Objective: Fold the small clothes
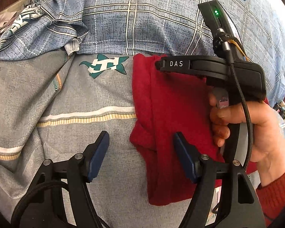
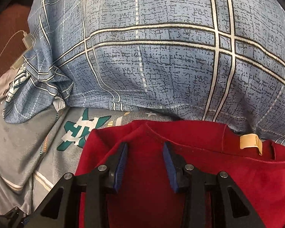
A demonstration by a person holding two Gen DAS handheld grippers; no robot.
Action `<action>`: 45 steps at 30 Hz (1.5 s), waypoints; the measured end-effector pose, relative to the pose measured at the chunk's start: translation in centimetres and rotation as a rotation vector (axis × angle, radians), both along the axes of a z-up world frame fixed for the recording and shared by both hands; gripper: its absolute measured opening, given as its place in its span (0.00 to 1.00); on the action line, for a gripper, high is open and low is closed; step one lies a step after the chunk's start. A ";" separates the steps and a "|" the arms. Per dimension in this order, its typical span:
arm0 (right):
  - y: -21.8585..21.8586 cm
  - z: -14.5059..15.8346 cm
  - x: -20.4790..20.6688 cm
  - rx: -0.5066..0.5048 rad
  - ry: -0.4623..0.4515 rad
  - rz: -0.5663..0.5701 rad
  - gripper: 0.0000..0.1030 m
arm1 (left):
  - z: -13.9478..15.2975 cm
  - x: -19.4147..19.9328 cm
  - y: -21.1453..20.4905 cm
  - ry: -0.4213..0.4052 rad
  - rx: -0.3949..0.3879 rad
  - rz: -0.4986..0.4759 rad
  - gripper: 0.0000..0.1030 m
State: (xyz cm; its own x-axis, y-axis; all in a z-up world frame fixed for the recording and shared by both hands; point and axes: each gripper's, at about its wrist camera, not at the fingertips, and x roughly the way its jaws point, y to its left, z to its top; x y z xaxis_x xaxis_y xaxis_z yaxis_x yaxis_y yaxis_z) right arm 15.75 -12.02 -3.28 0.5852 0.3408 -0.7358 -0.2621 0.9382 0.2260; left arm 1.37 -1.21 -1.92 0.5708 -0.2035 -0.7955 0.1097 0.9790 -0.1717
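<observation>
On the bed sheet point(image 1: 70, 98), against a blue plaid pillow point(image 2: 161, 57), lies the part-folded red garment point(image 1: 171, 114). Both the left hand-held gripper point(image 1: 140, 152) and right hand-held gripper point(image 2: 145, 159) stand spread, pinching nothing. A shallow pinch could catch one layer and undo the fold.

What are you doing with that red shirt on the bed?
A person is folding a small red knit garment on a grey patterned bedsheet, in front of a blue checked pillow. They hold a gripper in each hand. The right gripper sits over the garment's folded edge near the collar, jaws partly open. The left gripper hovers open at the garment's side edge, gripping nothing.
</observation>
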 end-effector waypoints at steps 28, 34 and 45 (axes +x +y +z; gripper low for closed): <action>-17.9 2.1 -8.1 0.055 -0.060 -0.328 0.51 | 0.4 -0.5 -0.4 -0.036 0.048 0.003 0.72; -29.0 0.1 -9.5 0.083 0.005 -0.541 0.47 | 0.4 -0.5 -0.8 -0.053 0.070 -0.004 0.73; -27.9 4.0 -15.6 0.067 -0.067 -0.496 0.48 | 0.4 -0.4 0.0 -0.033 0.033 0.007 0.75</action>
